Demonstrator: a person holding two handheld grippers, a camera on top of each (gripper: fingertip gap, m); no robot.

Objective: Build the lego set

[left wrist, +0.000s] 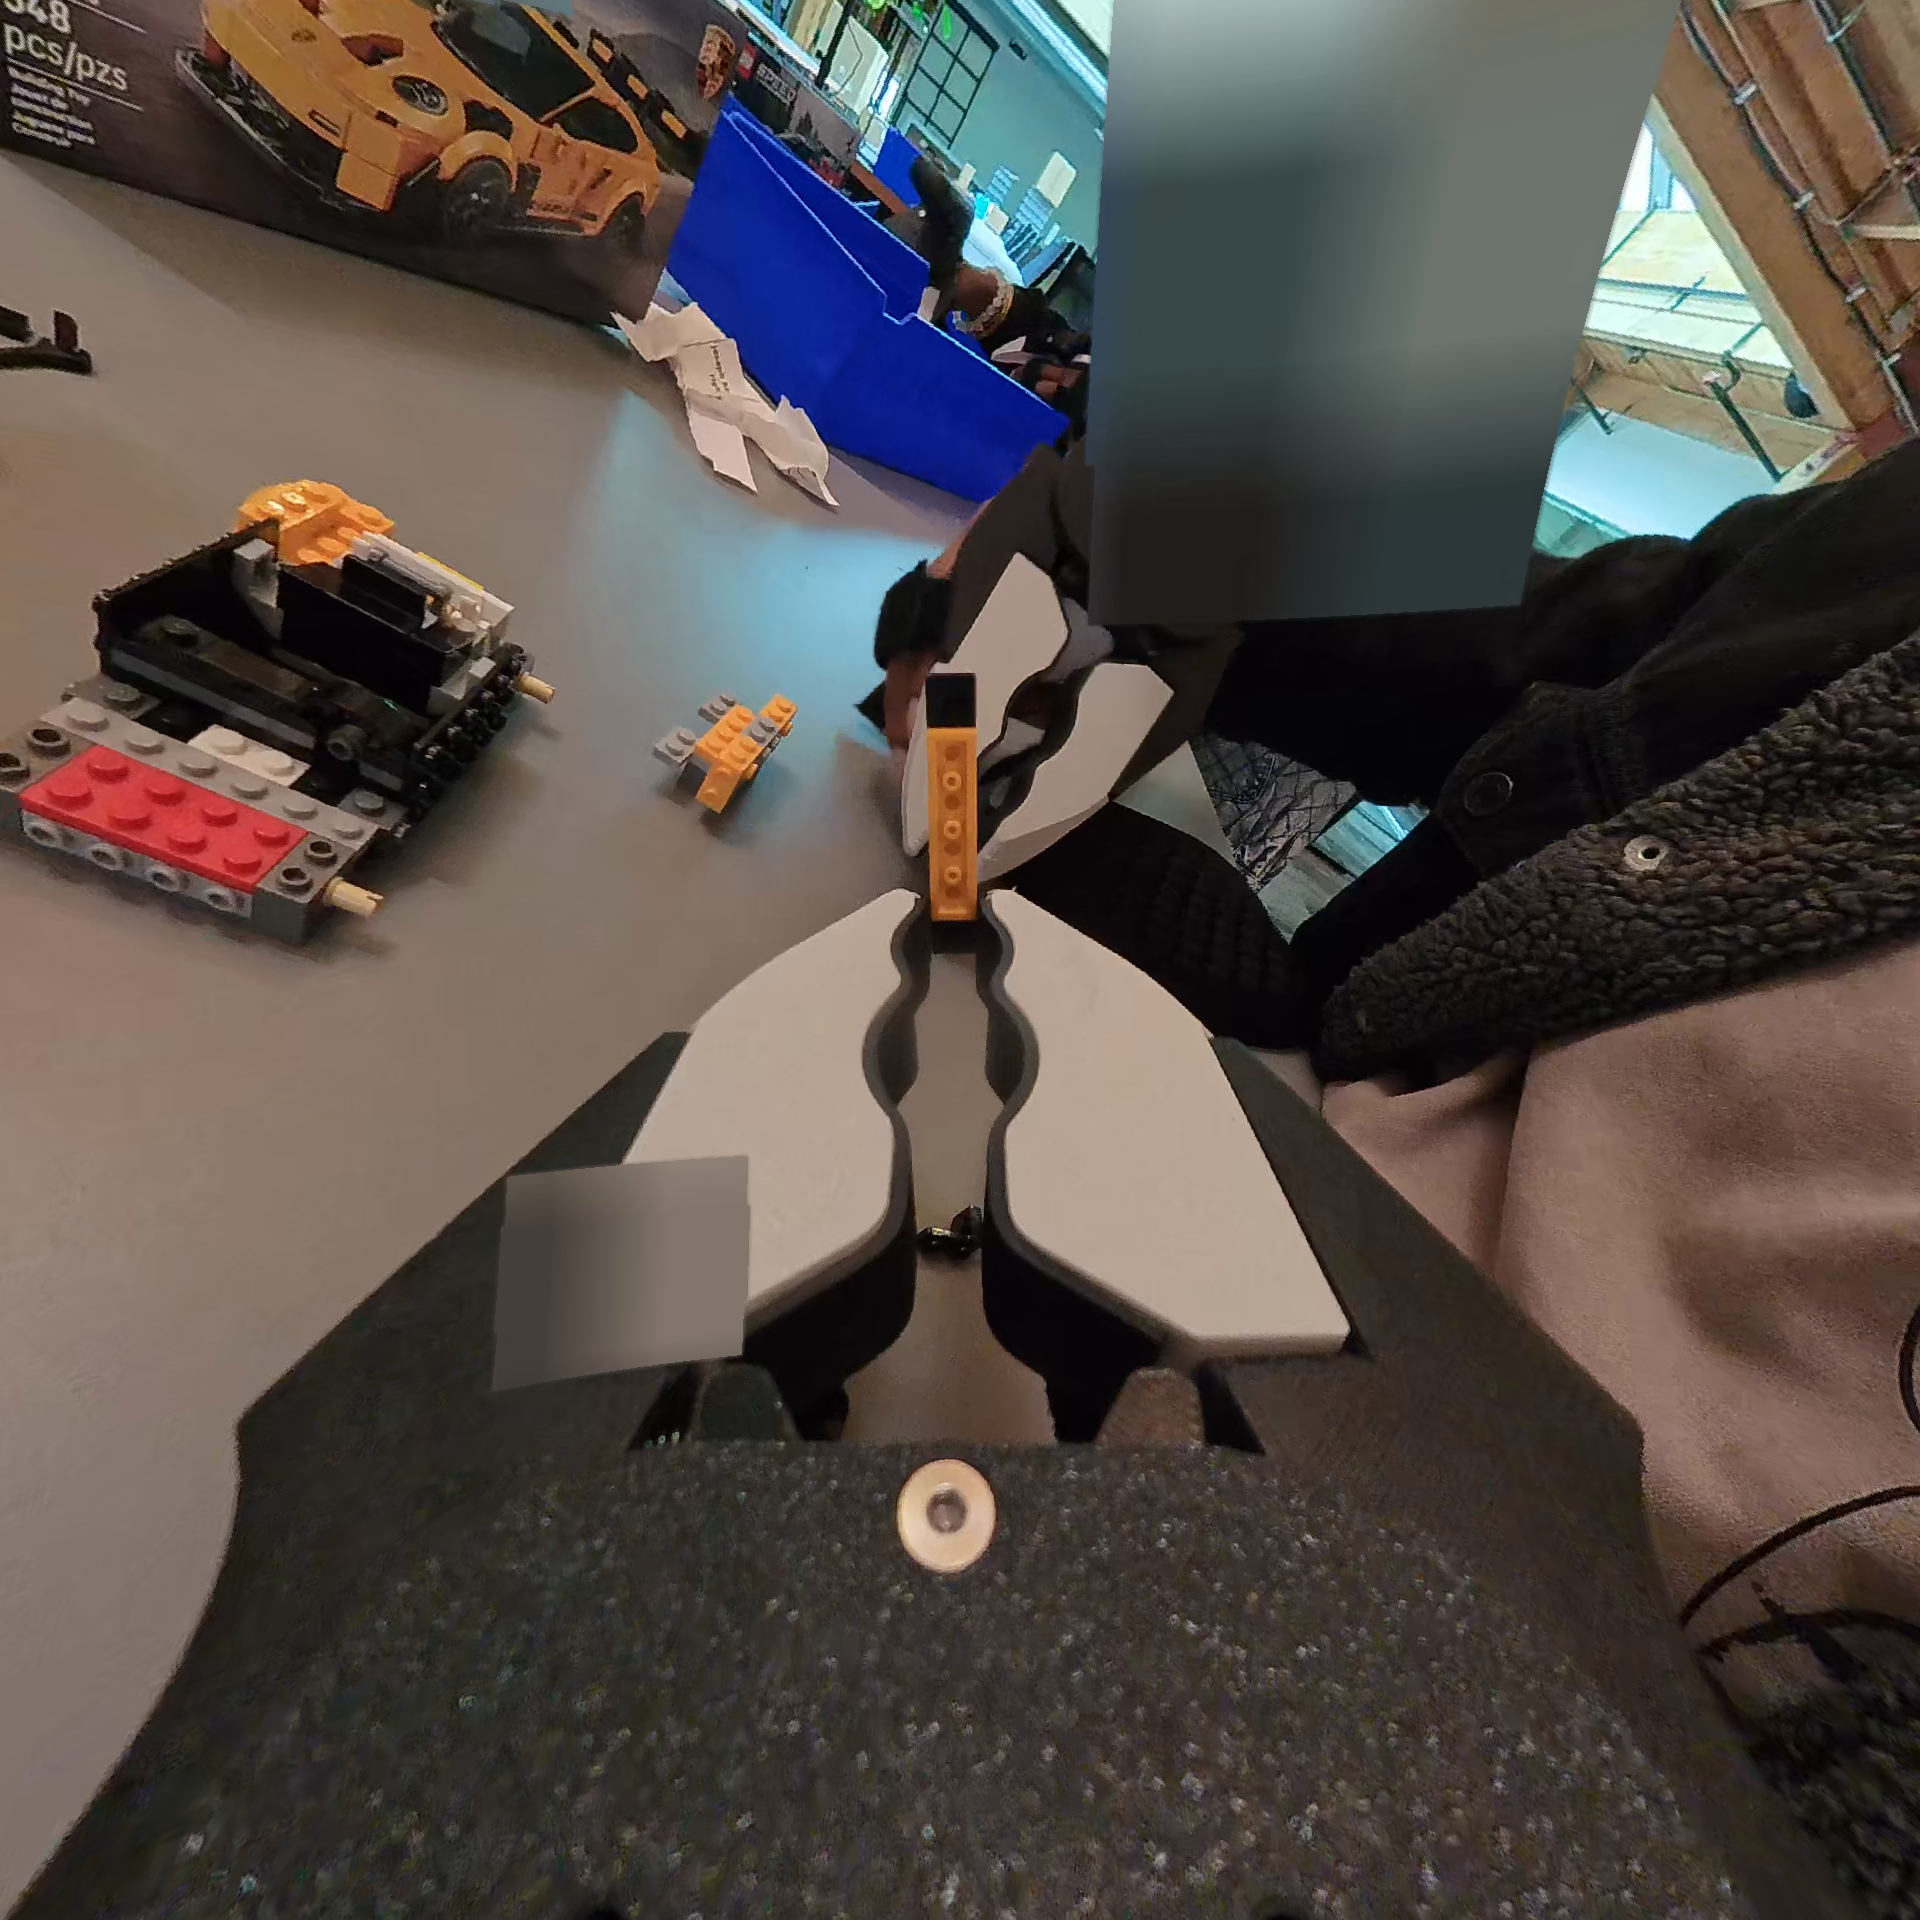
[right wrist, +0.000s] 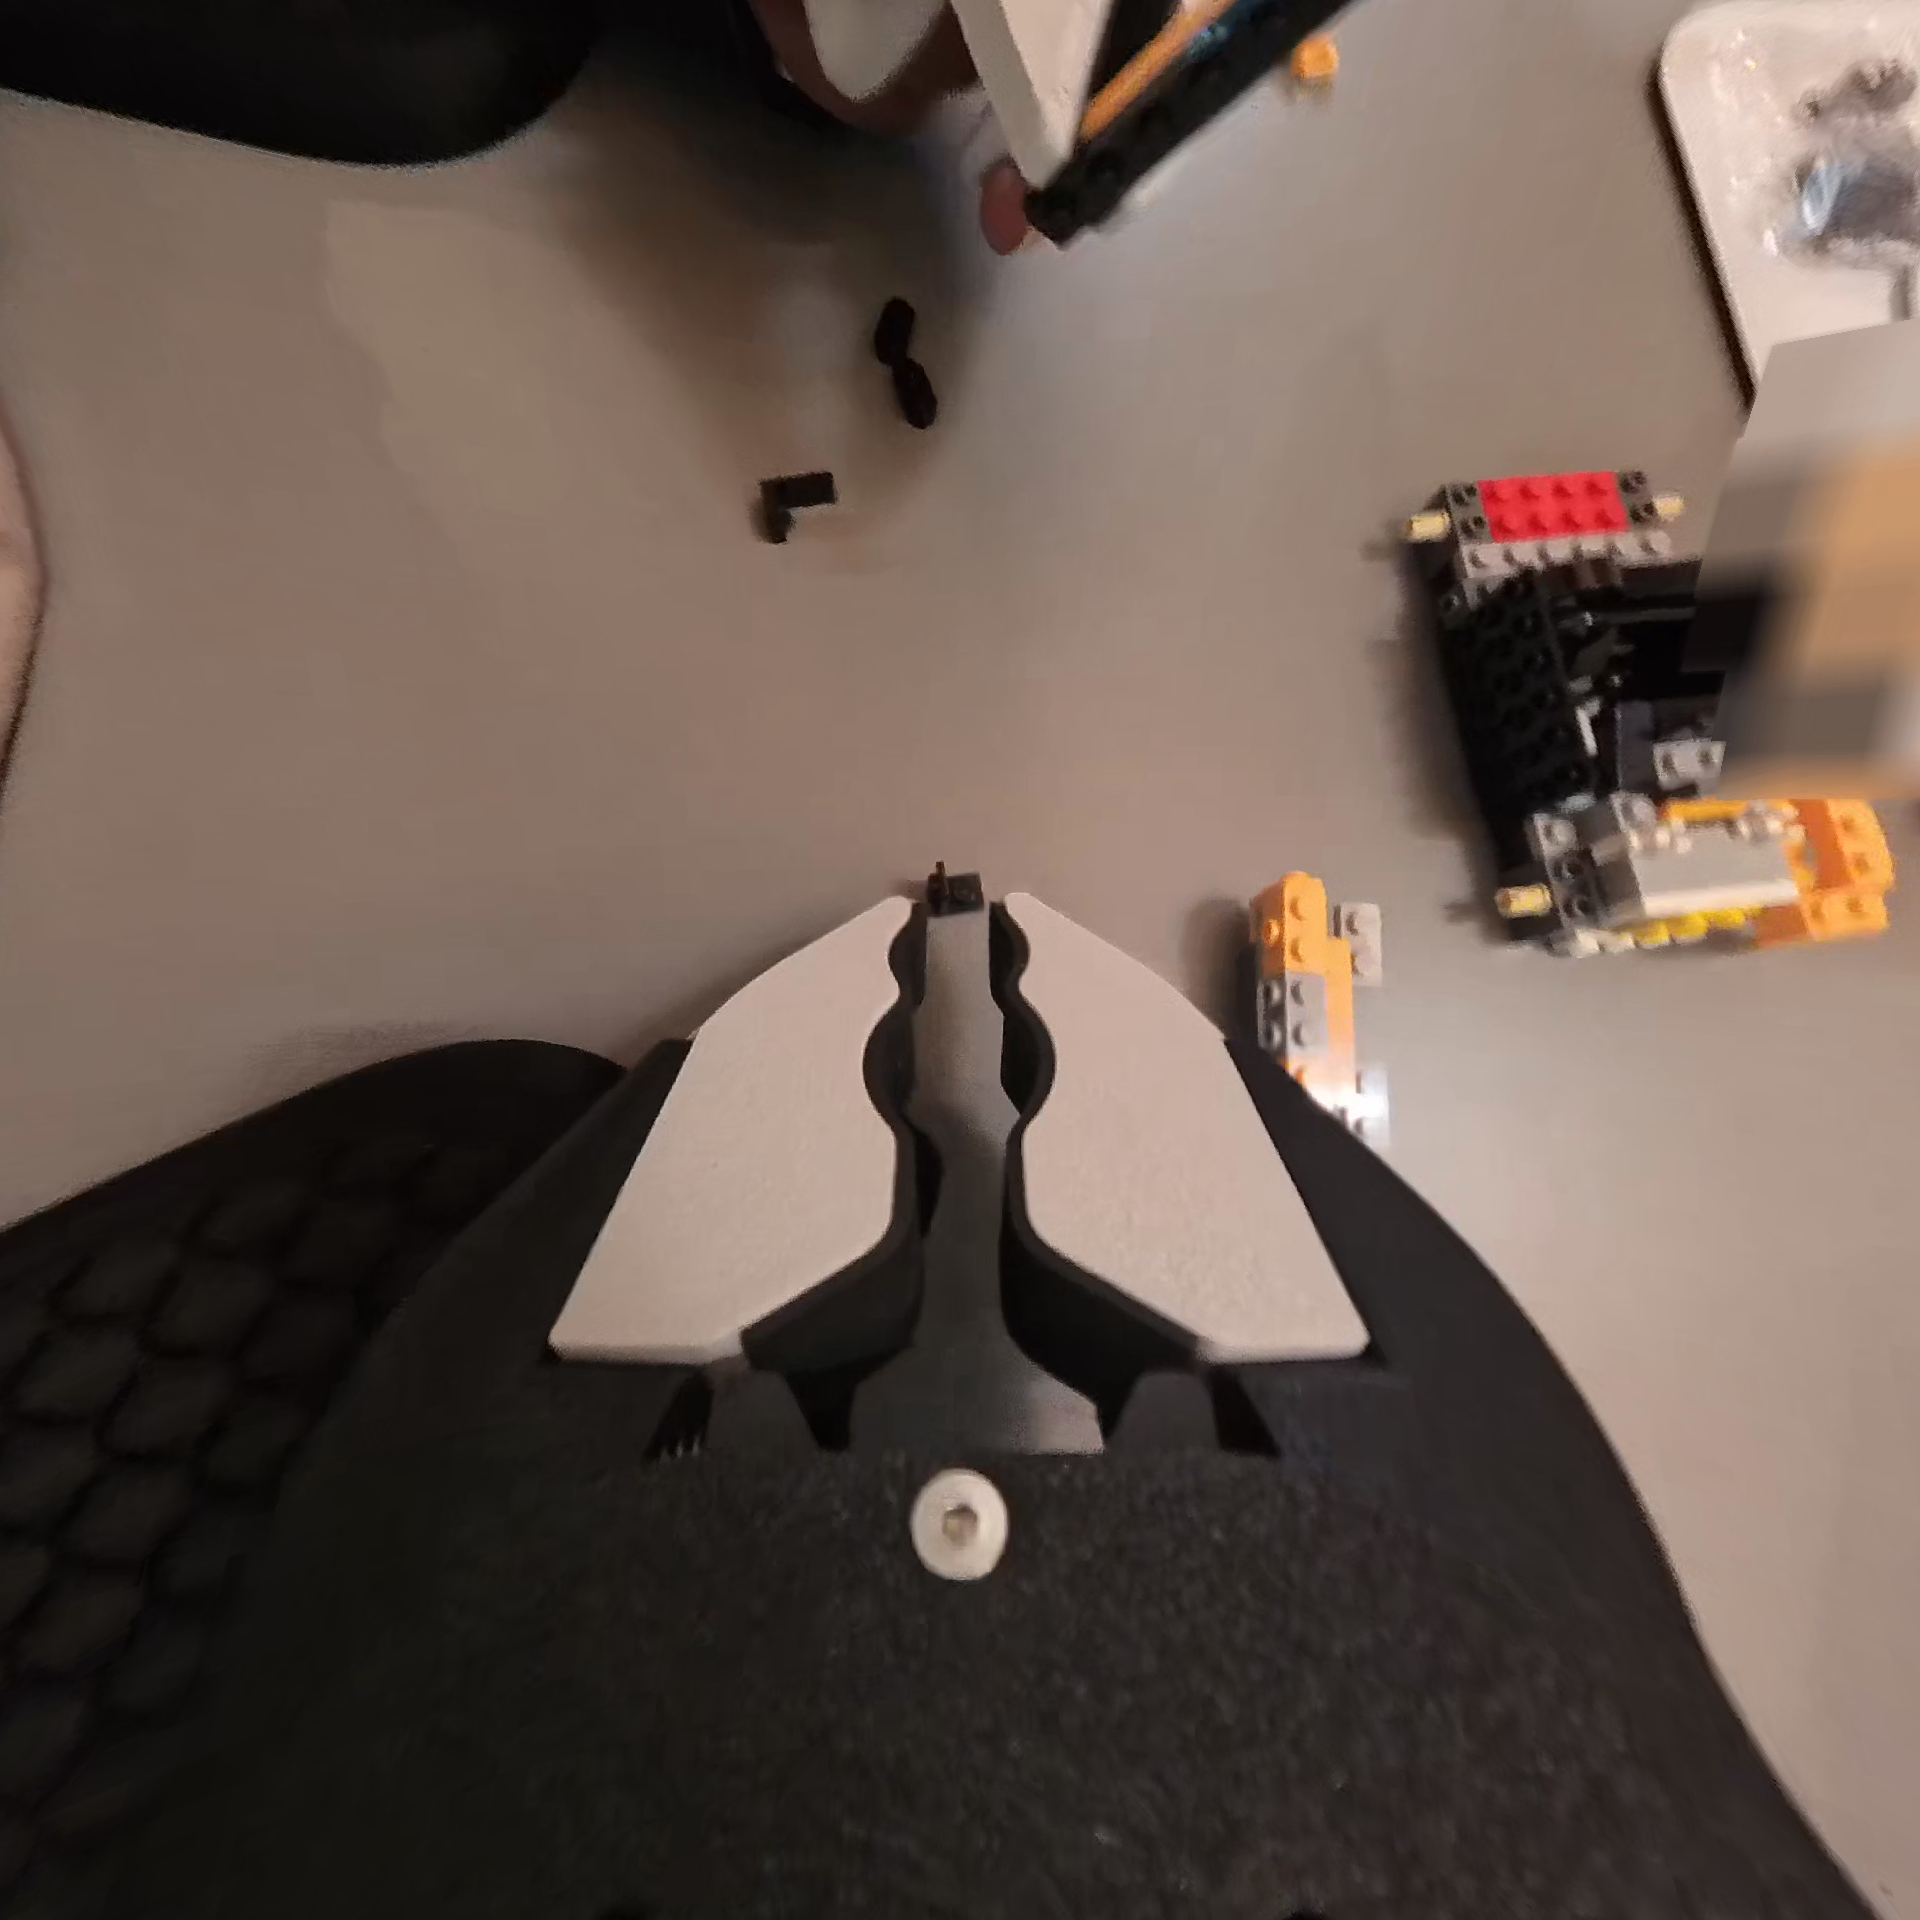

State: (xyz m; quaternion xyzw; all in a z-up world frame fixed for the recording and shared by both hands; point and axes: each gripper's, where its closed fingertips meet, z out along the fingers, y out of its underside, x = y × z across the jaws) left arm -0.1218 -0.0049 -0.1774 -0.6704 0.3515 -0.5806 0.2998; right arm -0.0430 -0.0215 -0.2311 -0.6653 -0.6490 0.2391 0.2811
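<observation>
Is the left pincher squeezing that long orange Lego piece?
Yes. Left gripper is shut on the long orange Lego plate, pinching its lower end.

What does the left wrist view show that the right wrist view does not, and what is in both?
Only the left wrist view shows the set's box, the blue bin, crumpled paper and the left gripper shut on an orange plate.

Only the right wrist view shows two loose black pieces, a white tray and the right gripper shut on a tiny black piece.

Both show the grey table, the half-built car and the small orange assembly.
</observation>
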